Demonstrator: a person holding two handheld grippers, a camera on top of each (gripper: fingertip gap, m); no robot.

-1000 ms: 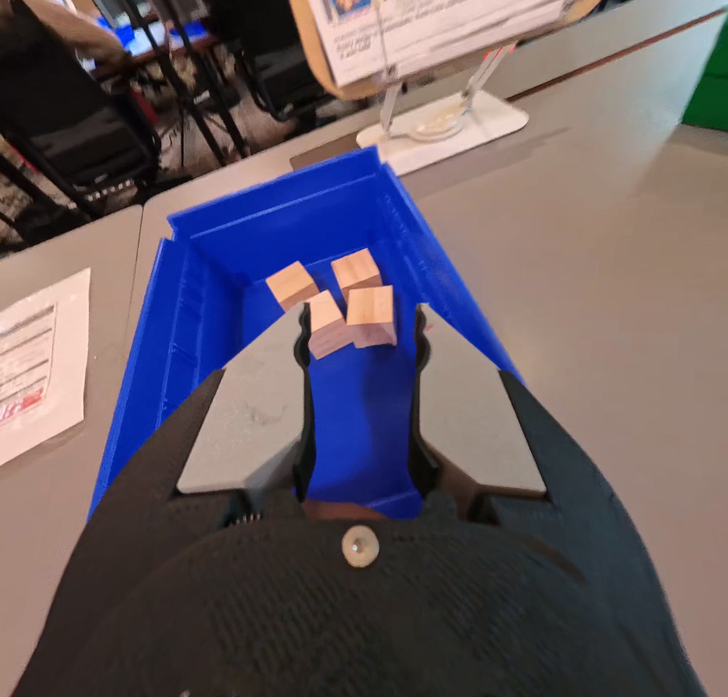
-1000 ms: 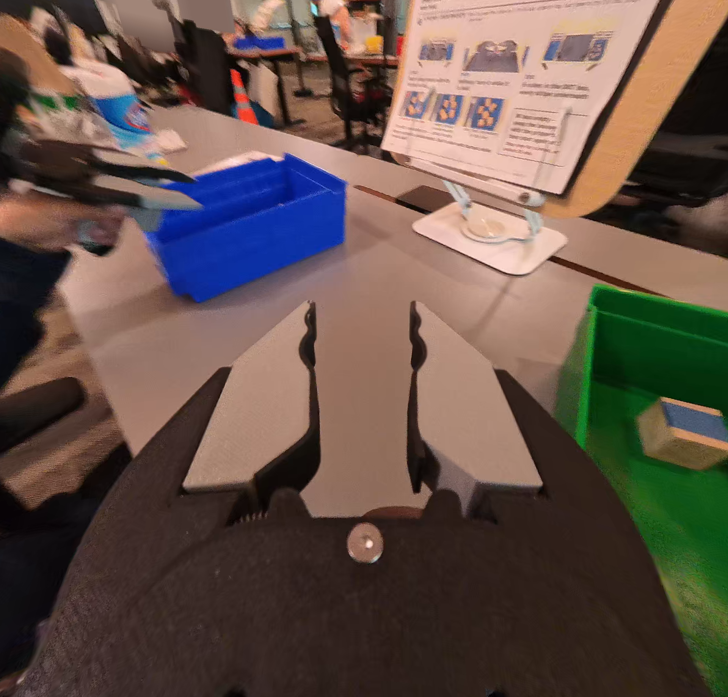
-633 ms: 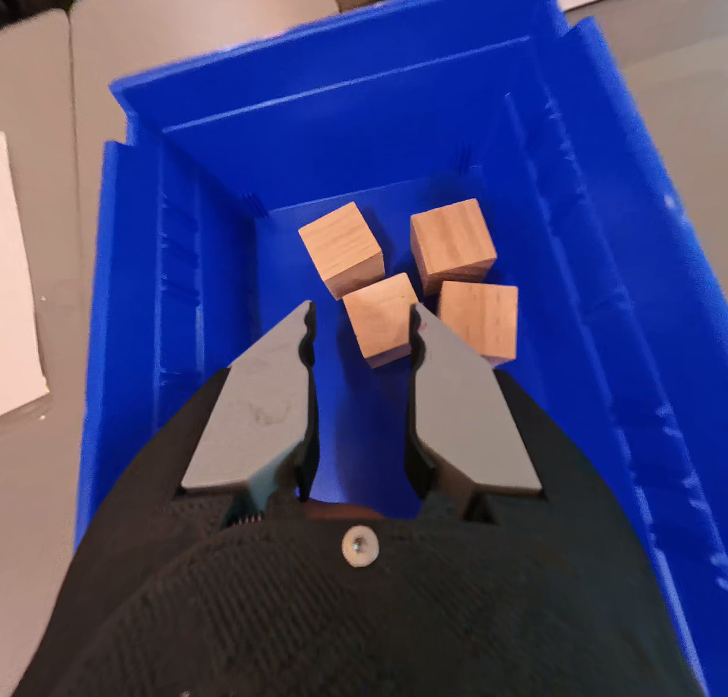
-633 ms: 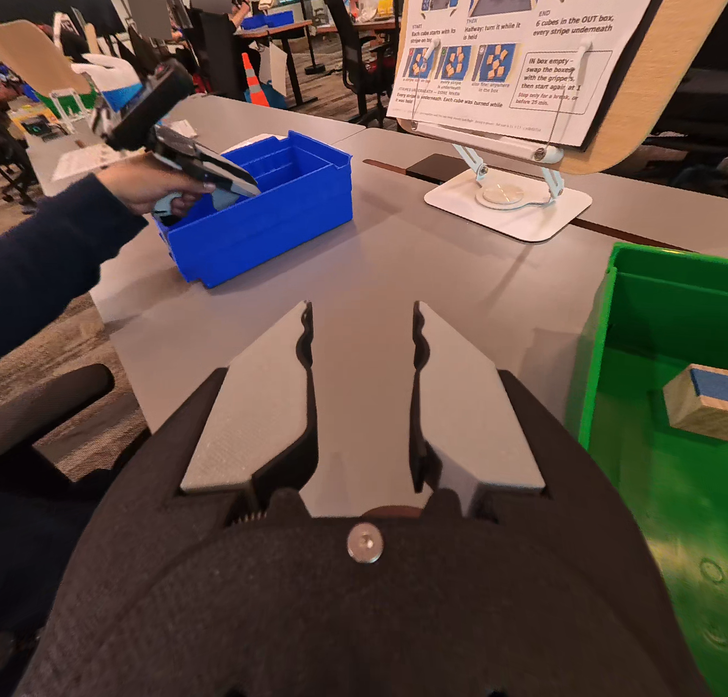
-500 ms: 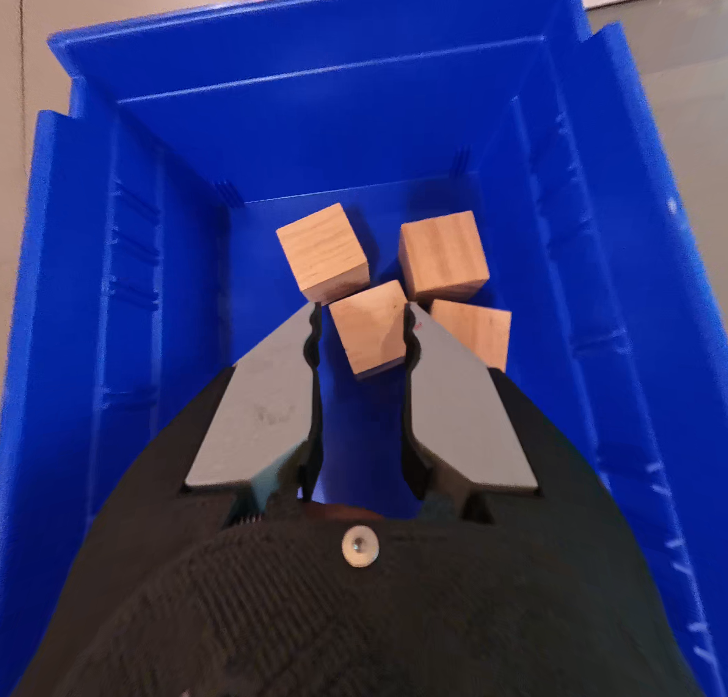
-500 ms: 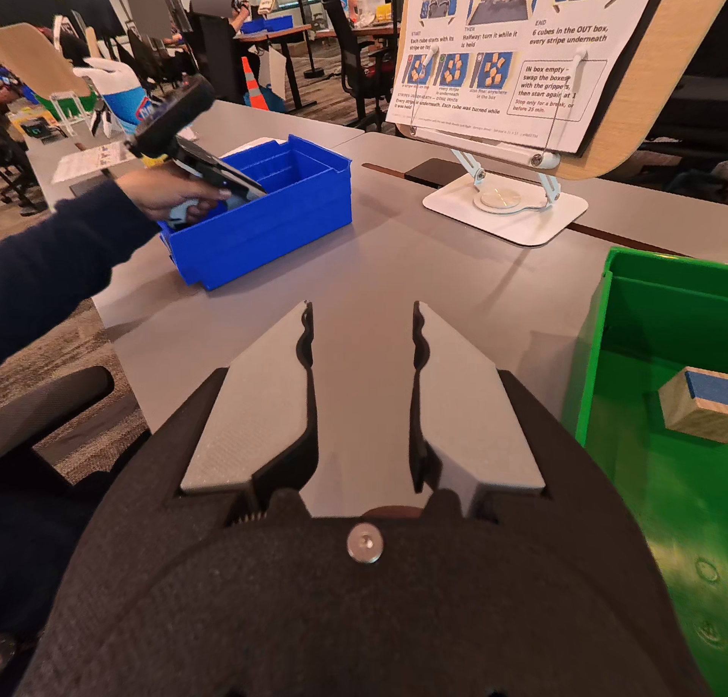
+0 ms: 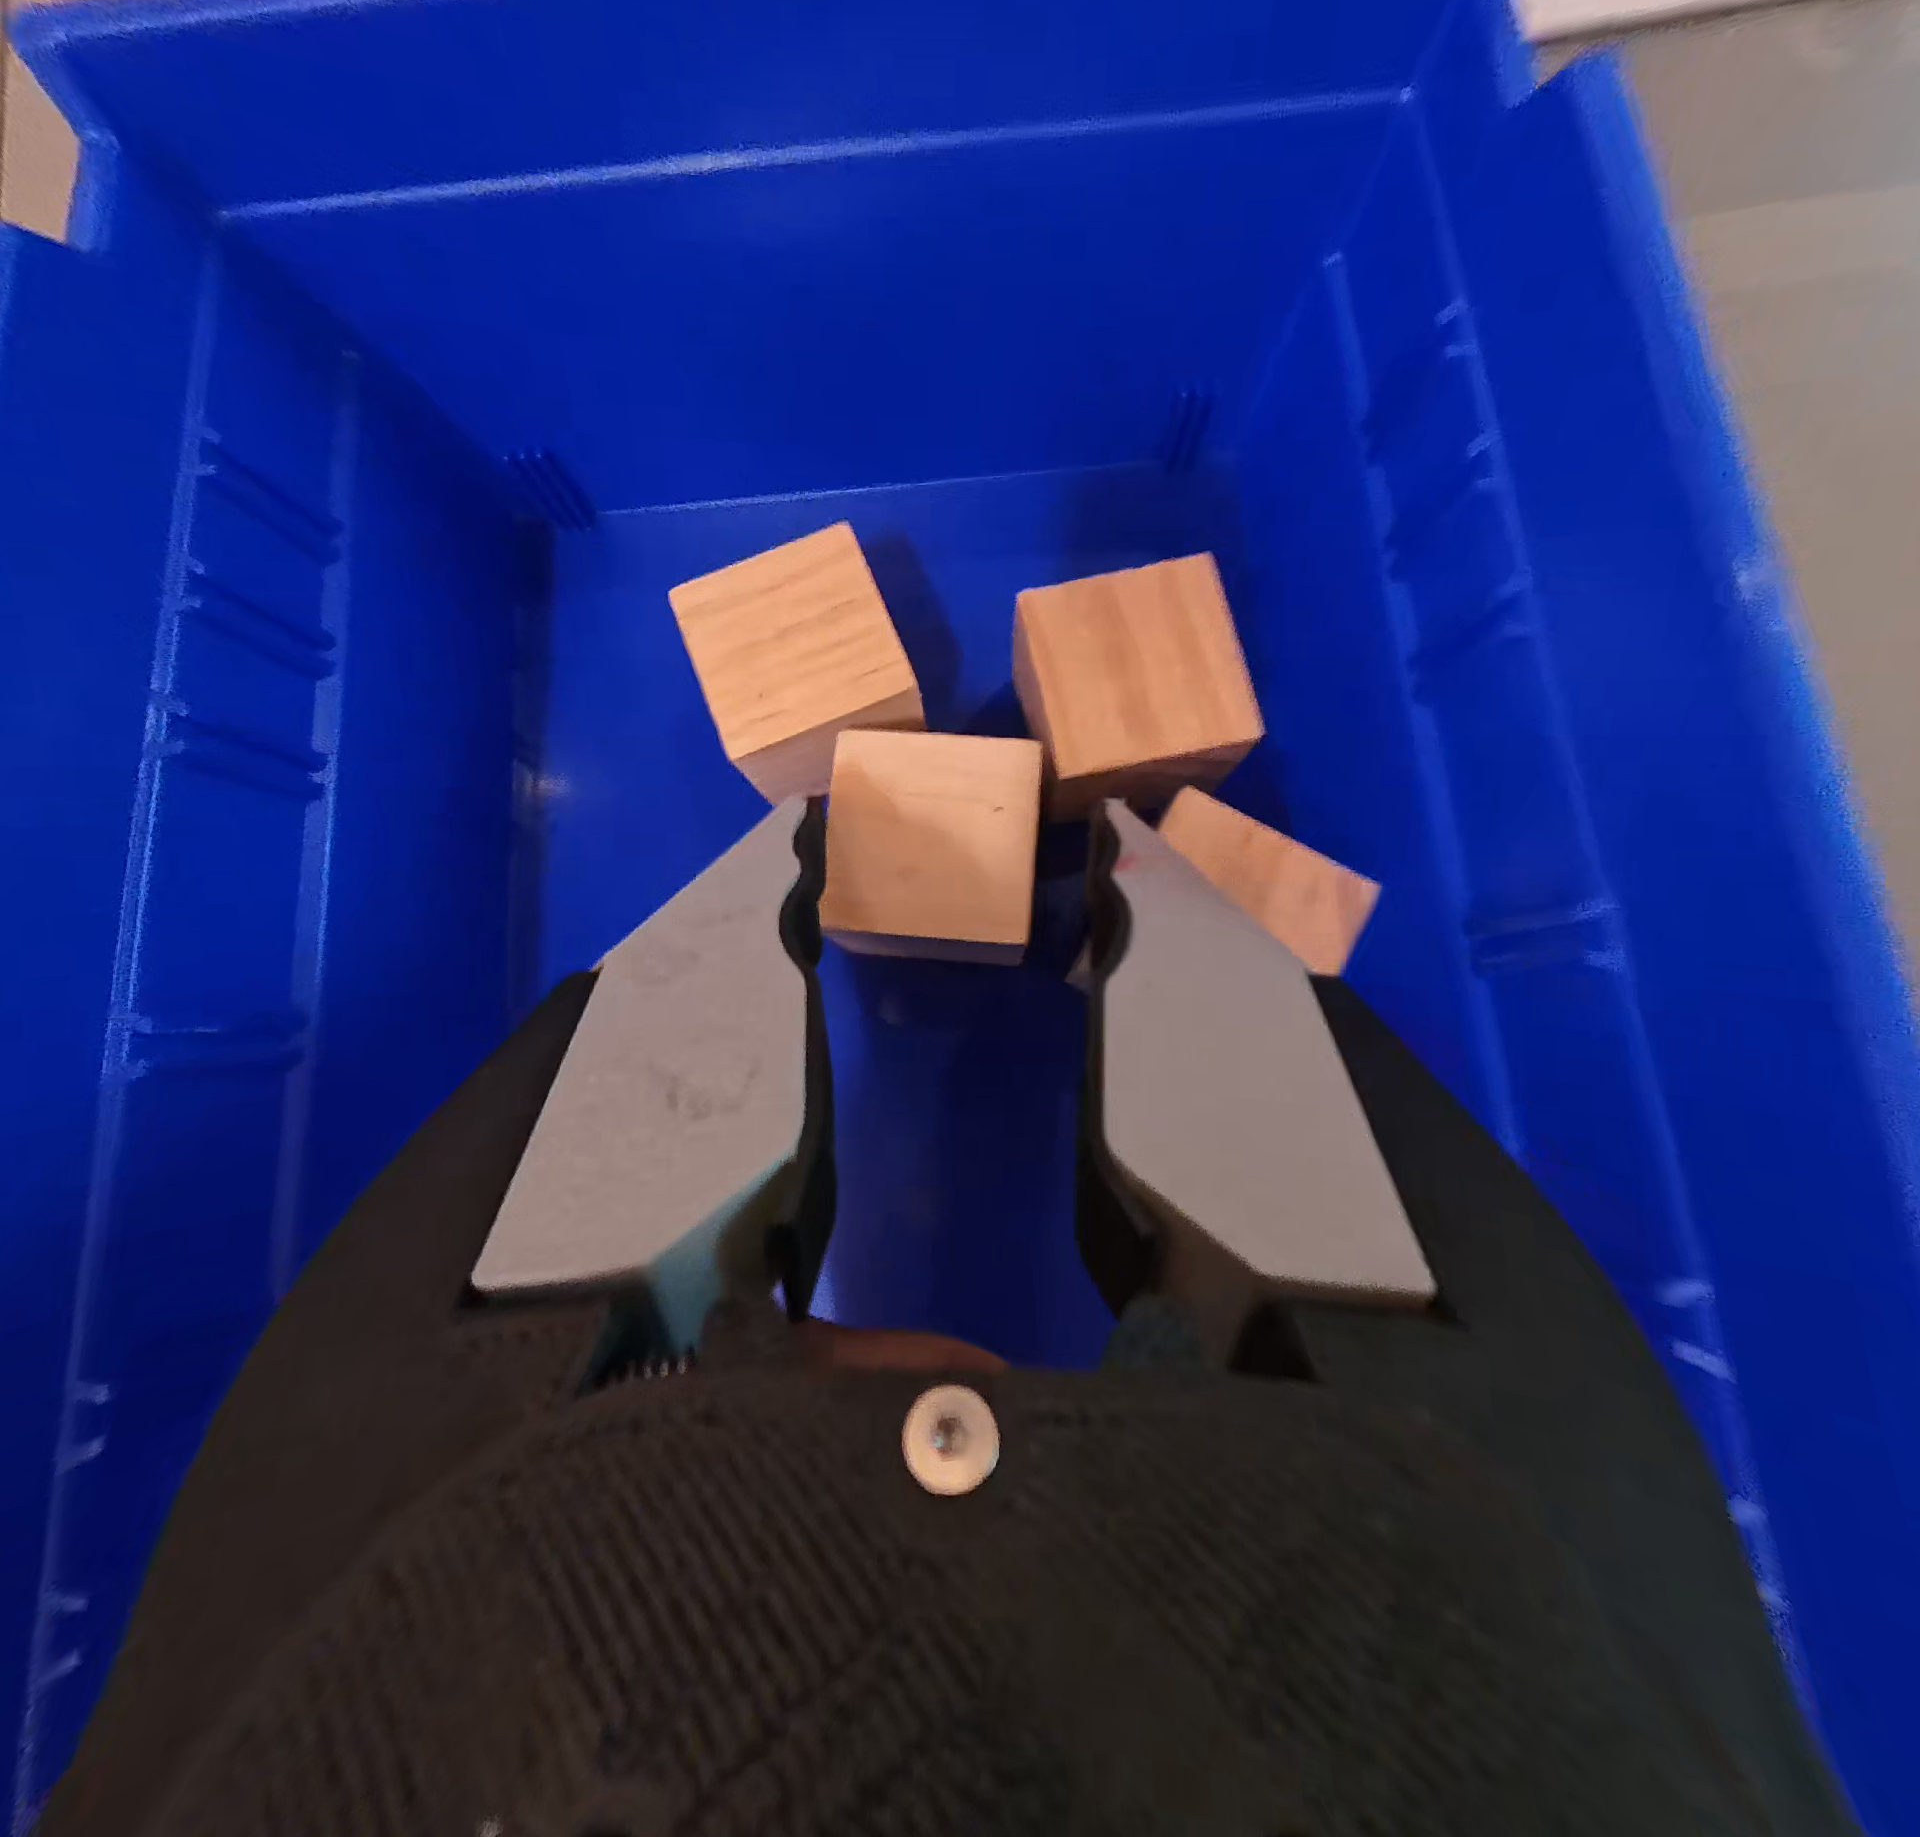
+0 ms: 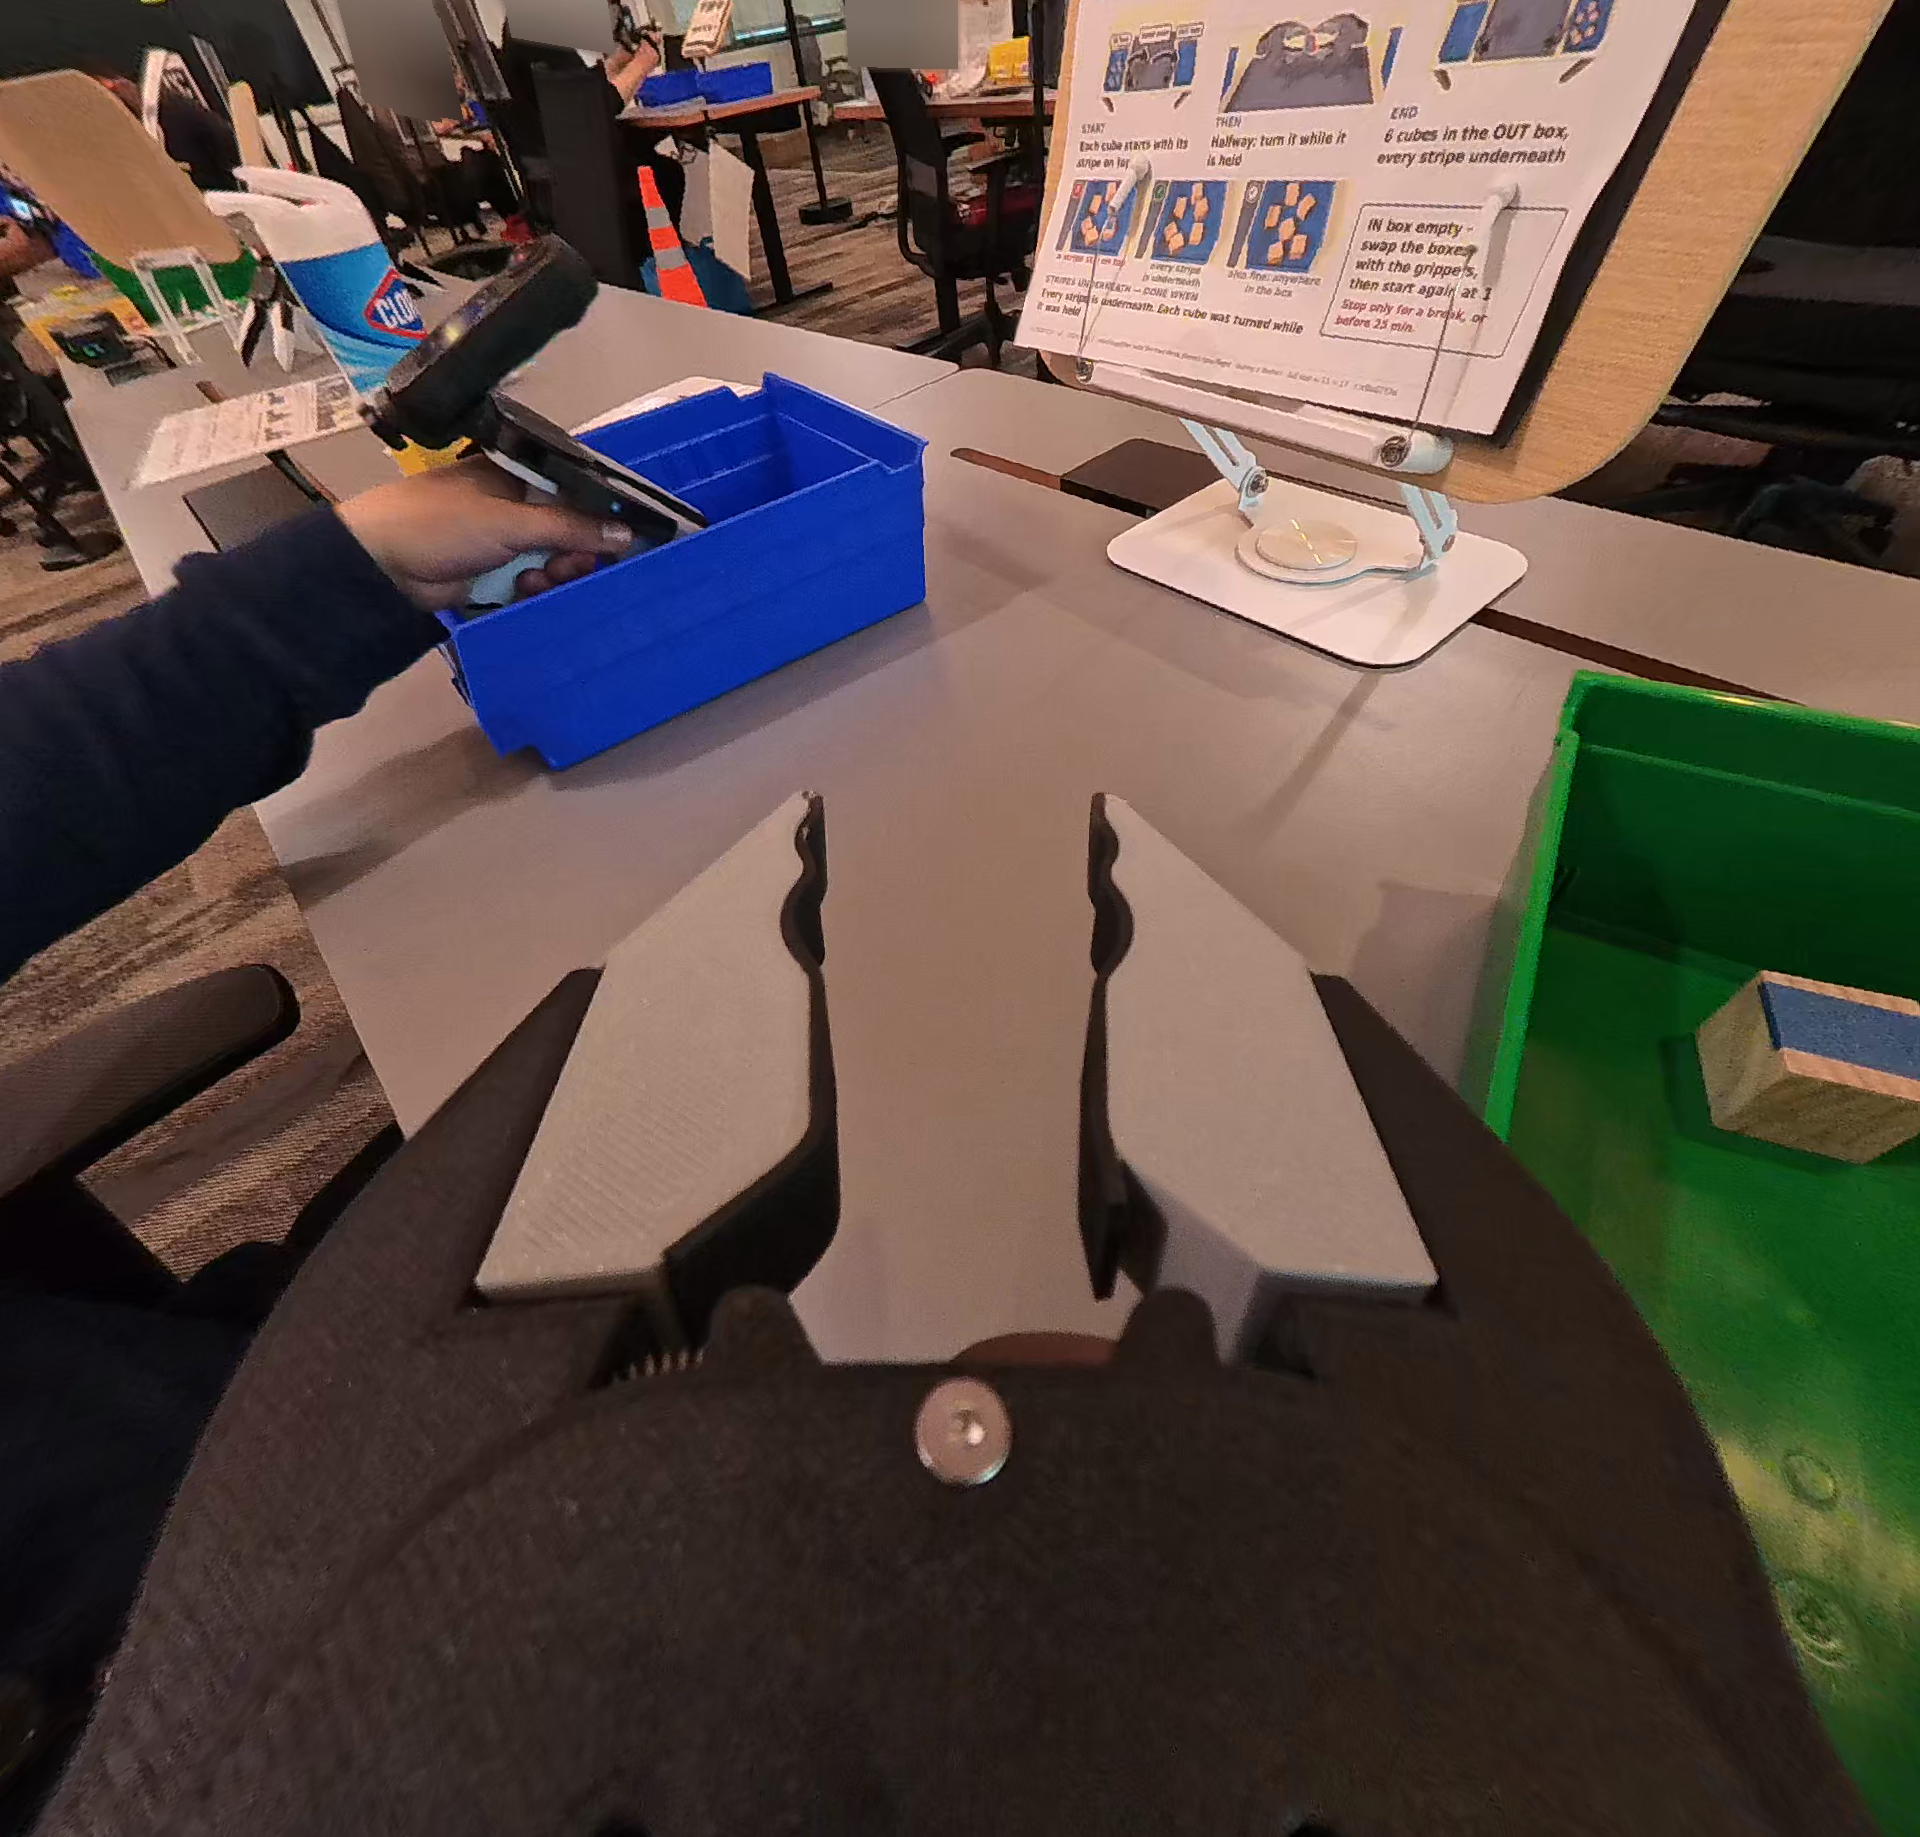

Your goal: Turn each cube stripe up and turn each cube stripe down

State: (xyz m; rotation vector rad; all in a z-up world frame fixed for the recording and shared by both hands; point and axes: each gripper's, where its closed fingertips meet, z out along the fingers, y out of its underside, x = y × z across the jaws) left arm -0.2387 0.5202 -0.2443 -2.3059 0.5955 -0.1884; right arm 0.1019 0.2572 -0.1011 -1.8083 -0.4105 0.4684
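Several plain wooden cubes lie in the blue bin with no stripe showing. My left gripper is open and reaches down into the bin. Its fingertips stand on either side of the nearest cube. The left finger touches that cube and a small gap remains at the right finger. Two cubes lie just behind it. Another cube is partly hidden by the right finger. My right gripper is open and empty above the grey table. A cube with its blue stripe up lies in the green bin.
The right wrist view shows the blue bin at the far left with a hand holding the left gripper in it. An instruction board on a white stand is behind. The grey table lies between the bins.
My left gripper has moved lower and closer into the blue bin, and the nearest cube now sits between its fingertips. The right gripper has hardly moved.
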